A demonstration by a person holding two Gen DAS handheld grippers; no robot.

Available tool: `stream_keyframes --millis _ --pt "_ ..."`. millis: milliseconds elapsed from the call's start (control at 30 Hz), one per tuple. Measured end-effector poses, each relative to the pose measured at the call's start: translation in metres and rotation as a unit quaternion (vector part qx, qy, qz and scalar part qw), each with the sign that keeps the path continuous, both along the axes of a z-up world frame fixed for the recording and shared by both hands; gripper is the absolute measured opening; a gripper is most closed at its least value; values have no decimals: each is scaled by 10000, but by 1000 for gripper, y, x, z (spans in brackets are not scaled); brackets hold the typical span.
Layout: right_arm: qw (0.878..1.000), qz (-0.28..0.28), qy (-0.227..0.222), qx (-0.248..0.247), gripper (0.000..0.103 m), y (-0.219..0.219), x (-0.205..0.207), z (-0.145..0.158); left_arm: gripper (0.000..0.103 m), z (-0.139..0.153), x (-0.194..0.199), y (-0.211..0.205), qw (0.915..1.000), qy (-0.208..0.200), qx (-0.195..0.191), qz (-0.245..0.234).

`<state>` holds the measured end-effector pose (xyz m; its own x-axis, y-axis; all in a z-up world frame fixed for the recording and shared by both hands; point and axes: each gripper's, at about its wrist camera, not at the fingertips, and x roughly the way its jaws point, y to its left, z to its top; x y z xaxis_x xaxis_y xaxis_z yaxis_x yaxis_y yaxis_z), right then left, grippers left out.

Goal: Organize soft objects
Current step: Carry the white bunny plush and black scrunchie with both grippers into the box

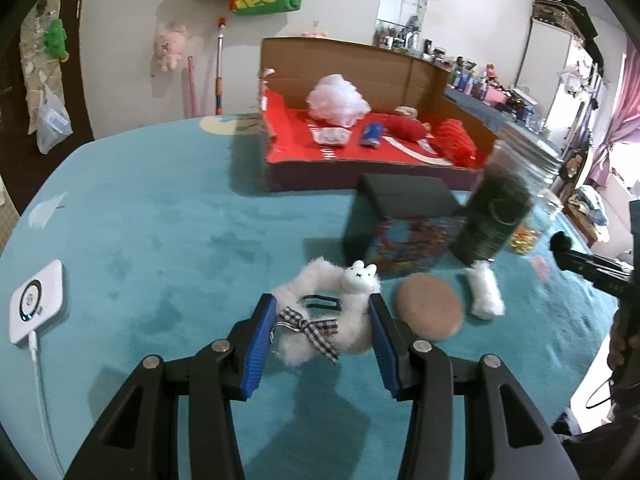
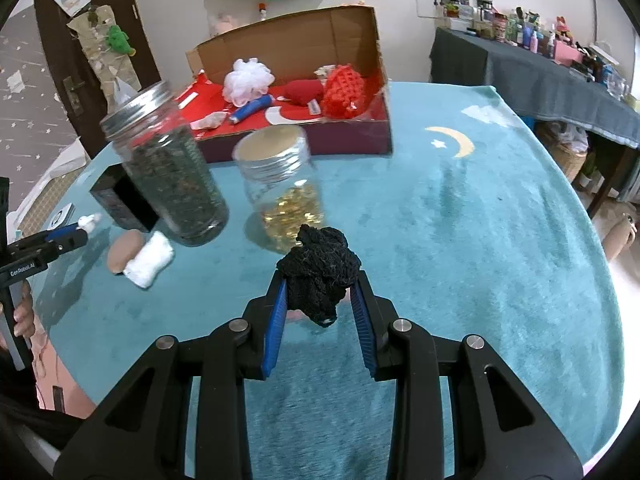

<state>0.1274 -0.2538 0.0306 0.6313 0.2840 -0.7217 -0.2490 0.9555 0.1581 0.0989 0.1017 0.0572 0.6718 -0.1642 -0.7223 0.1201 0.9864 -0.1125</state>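
My left gripper [image 1: 322, 304] is shut on a white fluffy scrunchie [image 1: 320, 312] with a bunny head and a plaid bow, above the teal cloth. My right gripper [image 2: 320, 284] is shut on a black knitted bundle [image 2: 318, 266], held above the table. A cardboard box [image 2: 352, 24] with a red lining stands at the back and holds a white mesh puff [image 2: 246, 80], a red plush [image 2: 304, 90], a red crochet piece [image 2: 342, 90] and a blue tube [image 2: 250, 110]. A tan round pad [image 1: 430, 310] and a white fluffy roll [image 1: 486, 290] lie right of the scrunchie.
A jar of dark leaves [image 2: 172, 164] and a jar of yellow capsules [image 2: 284, 184] stand mid-table. A black and colourful box [image 1: 404, 224] sits behind the scrunchie. A white charger [image 1: 36, 302] lies at the left edge. A cluttered dark side table [image 2: 540, 64] stands beyond.
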Motion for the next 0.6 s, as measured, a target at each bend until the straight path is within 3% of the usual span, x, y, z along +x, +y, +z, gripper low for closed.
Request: stream_keyframes --millis 300,600 --pt "9999 111 69 -94 30 -15 29 -1 49 1 28 11 9990 -176 273 -302" --pt "9980 637 29 53 30 -18 61 5 49 7 54 11 9951 -323 217 -910"
